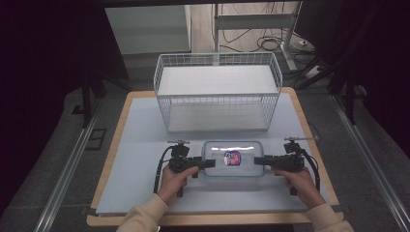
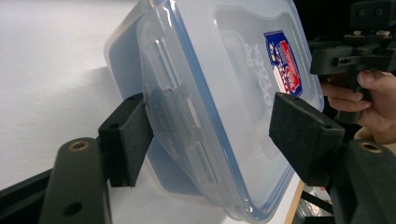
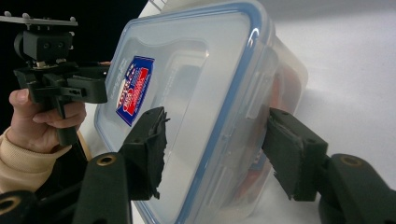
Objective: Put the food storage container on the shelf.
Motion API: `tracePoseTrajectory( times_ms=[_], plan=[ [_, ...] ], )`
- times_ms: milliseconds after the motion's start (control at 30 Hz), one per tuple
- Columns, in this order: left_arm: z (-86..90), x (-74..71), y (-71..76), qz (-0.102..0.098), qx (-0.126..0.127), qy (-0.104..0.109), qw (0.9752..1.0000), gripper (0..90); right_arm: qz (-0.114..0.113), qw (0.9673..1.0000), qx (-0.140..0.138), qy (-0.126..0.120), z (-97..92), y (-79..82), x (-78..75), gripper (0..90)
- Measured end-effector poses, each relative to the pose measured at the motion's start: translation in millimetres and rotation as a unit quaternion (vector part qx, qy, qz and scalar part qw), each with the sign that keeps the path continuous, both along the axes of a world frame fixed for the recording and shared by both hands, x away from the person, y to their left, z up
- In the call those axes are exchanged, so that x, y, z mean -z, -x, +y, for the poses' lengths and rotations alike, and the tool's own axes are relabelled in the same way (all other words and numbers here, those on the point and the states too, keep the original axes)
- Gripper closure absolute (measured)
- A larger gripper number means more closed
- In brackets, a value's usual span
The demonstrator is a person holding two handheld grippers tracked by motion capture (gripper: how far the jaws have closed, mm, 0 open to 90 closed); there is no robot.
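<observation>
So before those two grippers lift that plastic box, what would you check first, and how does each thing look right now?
1. Left gripper around its end of the plastic box: ok, its jaws straddle the box edge in the left gripper view.
2. Right gripper around the other end: ok, its jaws straddle that edge too.
3. Jaws actually clamped on the box: cannot tell; one left jaw touches the side latch, but gaps show elsewhere.
4. Lid seated: looks ok, its blue seal runs even along the rim; whether the latches are locked, cannot tell.
5. Box flat on the table: ok.
6. Wire basket behind has room: ok, nothing seen inside.
</observation>
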State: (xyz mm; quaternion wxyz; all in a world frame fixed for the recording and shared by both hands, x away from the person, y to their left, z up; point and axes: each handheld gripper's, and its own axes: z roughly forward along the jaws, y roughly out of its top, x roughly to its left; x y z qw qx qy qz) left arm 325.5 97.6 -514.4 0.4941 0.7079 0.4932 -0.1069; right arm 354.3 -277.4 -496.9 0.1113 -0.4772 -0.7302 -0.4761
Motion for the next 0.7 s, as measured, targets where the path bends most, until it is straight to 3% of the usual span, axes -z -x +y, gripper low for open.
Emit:
tracePoseTrajectory(
  times_ms=[700],
  plan=[
    [3.1,-5.5,17.0,-0.033,-0.006,0.004,0.9994,40.9,-0.035,0.9993,0.006,0.005,-2.7,23.4,-8.4,48.6]
  ],
)
